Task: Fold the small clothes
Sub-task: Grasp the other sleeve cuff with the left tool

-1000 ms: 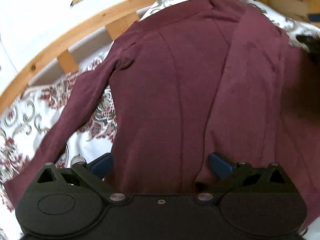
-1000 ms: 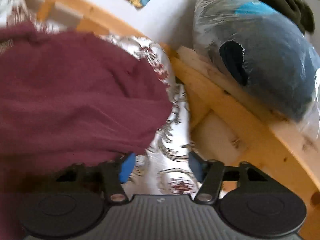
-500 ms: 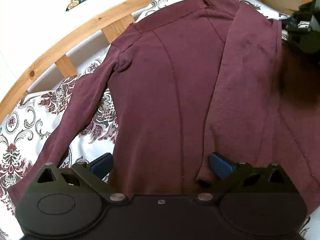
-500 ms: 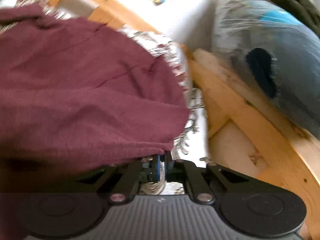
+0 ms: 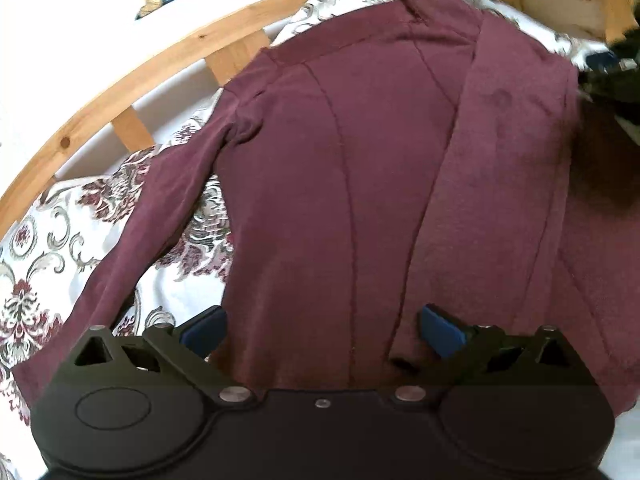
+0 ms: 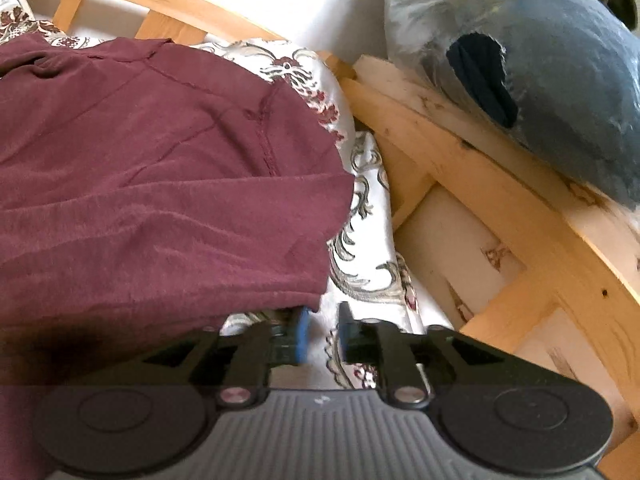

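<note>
A maroon long-sleeved top [image 5: 340, 168] lies flat on a floral-patterned bedsheet [image 5: 52, 236]. Its right side and sleeve are folded over onto the body; its left sleeve stretches out toward the lower left. My left gripper [image 5: 322, 326] is open, its blue pads wide apart over the top's hem. In the right wrist view the top [image 6: 160, 168] fills the left half. My right gripper [image 6: 323, 334] is slightly open and empty, its pads just off the folded edge of the top, over the sheet. The right gripper also shows dark at the left wrist view's right edge [image 5: 612, 76].
A wooden bed frame [image 5: 132, 72] curves behind the top. In the right wrist view the frame [image 6: 500, 208] runs along the right, with a plastic-wrapped blue bundle [image 6: 540, 64] on it. The sheet's edge [image 6: 372, 240] lies between top and frame.
My right gripper shut on the top's edge half a second ago, then opened a little and let it go. The folded side now lies flat. My left gripper has stayed open and nearly still.
</note>
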Demonstrator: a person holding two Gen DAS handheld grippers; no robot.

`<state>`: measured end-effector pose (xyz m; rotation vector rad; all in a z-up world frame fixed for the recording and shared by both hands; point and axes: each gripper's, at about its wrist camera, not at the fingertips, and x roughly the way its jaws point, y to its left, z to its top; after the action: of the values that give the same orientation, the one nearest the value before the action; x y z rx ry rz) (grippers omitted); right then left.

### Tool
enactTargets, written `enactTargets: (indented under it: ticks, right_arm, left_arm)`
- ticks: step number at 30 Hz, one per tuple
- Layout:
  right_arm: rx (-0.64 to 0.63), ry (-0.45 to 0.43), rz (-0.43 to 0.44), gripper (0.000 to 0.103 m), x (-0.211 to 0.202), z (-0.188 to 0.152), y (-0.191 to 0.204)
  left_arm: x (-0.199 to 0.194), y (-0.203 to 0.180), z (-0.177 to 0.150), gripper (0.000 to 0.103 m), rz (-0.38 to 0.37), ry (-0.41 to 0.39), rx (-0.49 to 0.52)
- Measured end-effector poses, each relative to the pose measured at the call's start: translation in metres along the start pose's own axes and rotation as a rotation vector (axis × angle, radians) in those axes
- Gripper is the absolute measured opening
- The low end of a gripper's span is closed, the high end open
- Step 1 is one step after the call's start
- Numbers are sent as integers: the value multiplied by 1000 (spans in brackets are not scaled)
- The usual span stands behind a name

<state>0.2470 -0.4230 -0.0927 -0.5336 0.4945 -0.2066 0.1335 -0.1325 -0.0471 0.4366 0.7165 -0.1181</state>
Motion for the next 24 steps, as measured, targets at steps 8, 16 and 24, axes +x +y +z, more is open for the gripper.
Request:
enactTargets:
  ticks: [8,16,24]
  right_arm:
    - [123,1,13,72,-20,-6,-20]
    - [182,-92,41,96,-37,2,-18]
    - [164,-167,127,103,-61,12,5]
  left_arm:
    - [-14,51,-16,102,137,-4,-247]
    - [-16,159,-49,102,403,32,-604]
    - [-8,248,-89,102,508,23,-963]
